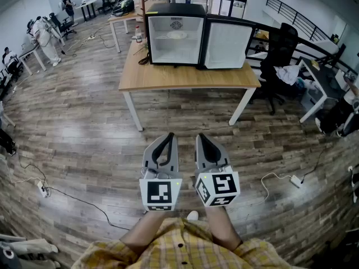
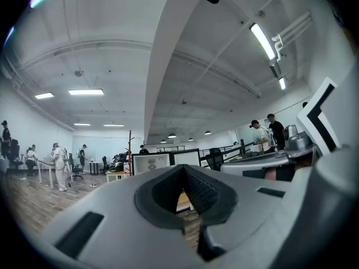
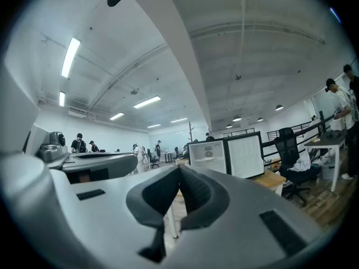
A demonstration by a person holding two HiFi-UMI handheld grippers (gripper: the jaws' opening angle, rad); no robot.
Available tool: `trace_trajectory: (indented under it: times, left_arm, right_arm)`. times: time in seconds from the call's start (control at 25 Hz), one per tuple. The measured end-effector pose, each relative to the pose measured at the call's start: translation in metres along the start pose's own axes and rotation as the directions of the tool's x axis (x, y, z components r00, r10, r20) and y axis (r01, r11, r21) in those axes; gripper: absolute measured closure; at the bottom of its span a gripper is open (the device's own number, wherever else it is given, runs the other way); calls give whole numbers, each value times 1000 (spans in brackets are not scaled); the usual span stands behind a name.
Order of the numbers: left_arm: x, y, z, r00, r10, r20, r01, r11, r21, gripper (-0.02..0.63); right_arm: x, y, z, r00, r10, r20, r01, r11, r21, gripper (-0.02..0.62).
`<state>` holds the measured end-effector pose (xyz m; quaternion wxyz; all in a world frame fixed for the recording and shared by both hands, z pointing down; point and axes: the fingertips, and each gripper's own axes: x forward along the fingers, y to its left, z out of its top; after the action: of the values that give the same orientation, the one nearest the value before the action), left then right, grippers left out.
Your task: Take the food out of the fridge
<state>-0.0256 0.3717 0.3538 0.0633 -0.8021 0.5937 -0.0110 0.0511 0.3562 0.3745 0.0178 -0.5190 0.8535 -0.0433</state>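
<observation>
The step in hand looked like the approach: walk up to the mini fridge [image 1: 174, 10] on the wooden table [image 1: 185, 77], its door [image 1: 227, 43] already open, and part the jaws before reaching in. The left gripper [image 1: 167, 138] and right gripper [image 1: 201, 139] were both fully closed, holding nothing. The food, 1 pale item [image 1: 176, 35] on the upper shelf, too small to identify, lay well ahead of both.

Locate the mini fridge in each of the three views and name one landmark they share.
Head view: mini fridge top centre, on the wooden table, door open to its right.
Left gripper view: mini fridge small, just left of centre, above the jaws.
Right gripper view: mini fridge just right of centre, above the jaws.
Shared landmark: the black office chair, right of the open door in every view.
</observation>
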Motion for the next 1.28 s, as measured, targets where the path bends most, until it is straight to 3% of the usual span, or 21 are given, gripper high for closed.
trace_trajectory:
  times: [0.44,0.84,1.08,1.28]
  left_arm:
    - [6,-36,-5,999,37,-21,-38,999,-24,598]
    - [24,-73,-19,997,55,-58,-56,998,-18,598]
    - [62,-69,-34,997,42,-71,-45,998,-48,598]
    - [120,-37,-42,997,41,-62,-44,998,-45,598]
  right_arm:
    - [-22,-26,8,998,47,45,-45,998,-40,594]
    - [-29,-67,-8,998,54,11,-54,998,-11,594]
    - [4,-87,-19,998,59,-16,-59,998,-4,594]
    - [60,-109,-20,999,31,-16,-31,999,-23,594]
